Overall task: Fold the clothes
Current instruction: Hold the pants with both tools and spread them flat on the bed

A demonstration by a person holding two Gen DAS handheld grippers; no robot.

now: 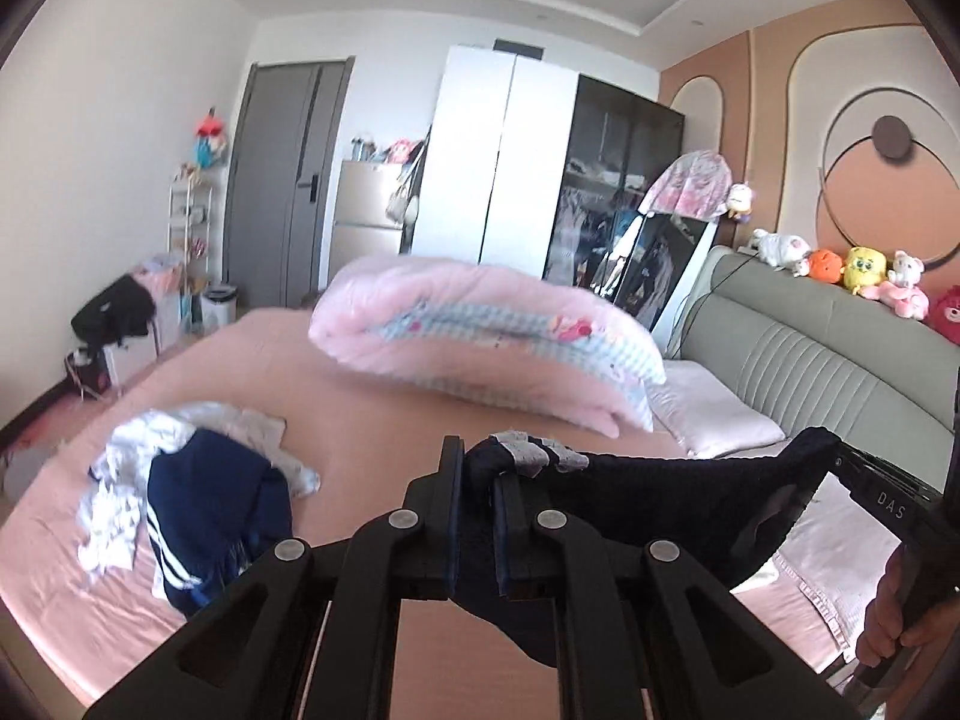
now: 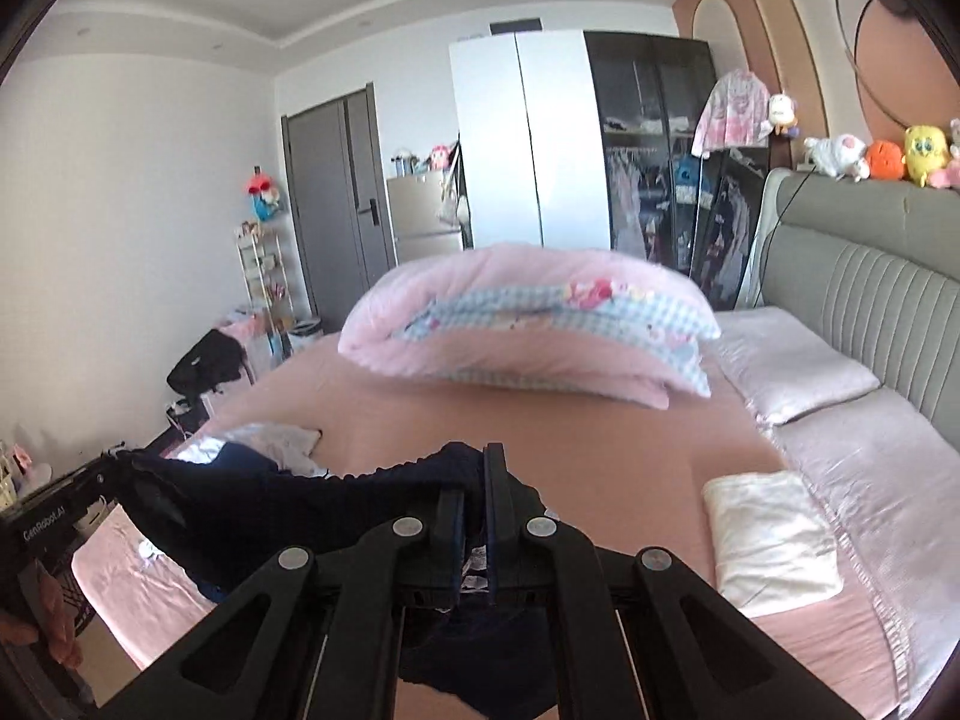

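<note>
A dark navy garment point(image 1: 648, 492) hangs stretched in the air between my two grippers, above the pink bed. My left gripper point(image 1: 478, 468) is shut on one corner, where a grey-and-white trim shows. In the right wrist view the same navy garment point(image 2: 288, 510) runs leftward from my right gripper point(image 2: 474, 480), which is shut on its other corner. The rest of the cloth sags below both sets of fingers. A pile of clothes point(image 1: 198, 492), white pieces and a navy item with white stripes, lies on the bed at left. A folded white cloth point(image 2: 771, 540) rests near the pillows.
A rolled pink quilt point(image 1: 480, 348) lies across the middle of the bed point(image 1: 372, 414). Pale pillows point(image 2: 792, 360) and a grey headboard point(image 2: 870, 288) with plush toys line the right side. A wardrobe, a door and a chair with a black bag stand beyond.
</note>
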